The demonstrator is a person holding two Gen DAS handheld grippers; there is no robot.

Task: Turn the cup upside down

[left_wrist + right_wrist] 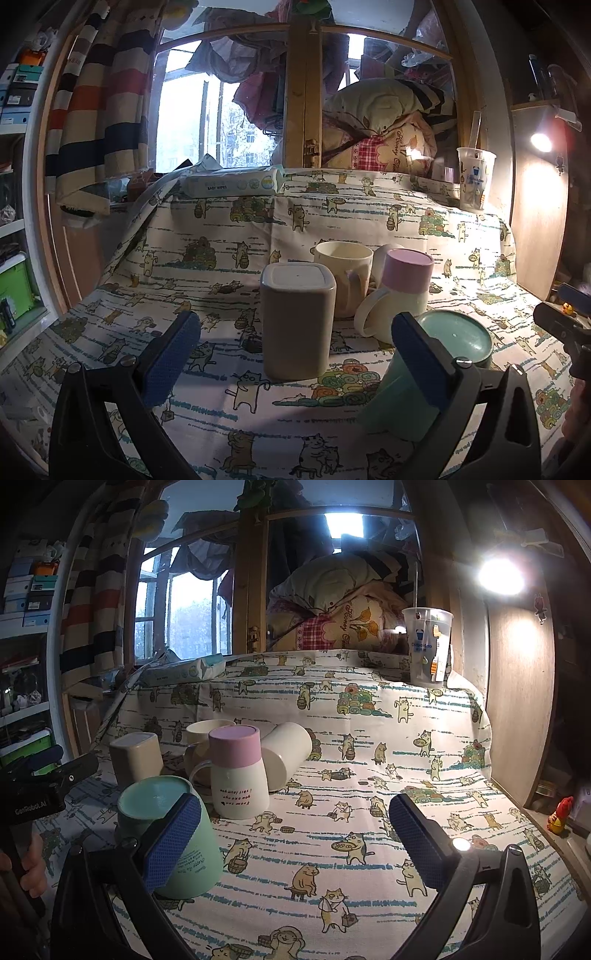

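Observation:
Several cups stand on the cat-print cloth. A grey square cup (297, 325) (136, 757), a white mug with a pink base (400, 291) (238, 771) and a mint green cup (424, 373) (173, 834) stand upside down. A cream mug (345, 275) (207, 734) stands upright behind them. A white cup (286, 753) lies on its side. My left gripper (295, 365) is open, in front of the grey cup, its right finger against the green cup. My right gripper (295, 845) is open and empty, the green cup beside its left finger.
A clear plastic cup with a straw (474, 177) (428, 646) stands at the back right. A pack of baby wipes (232, 182) lies at the back left. A lamp (500, 576) shines at the right. A small red figure (559, 814) sits off the table's right edge.

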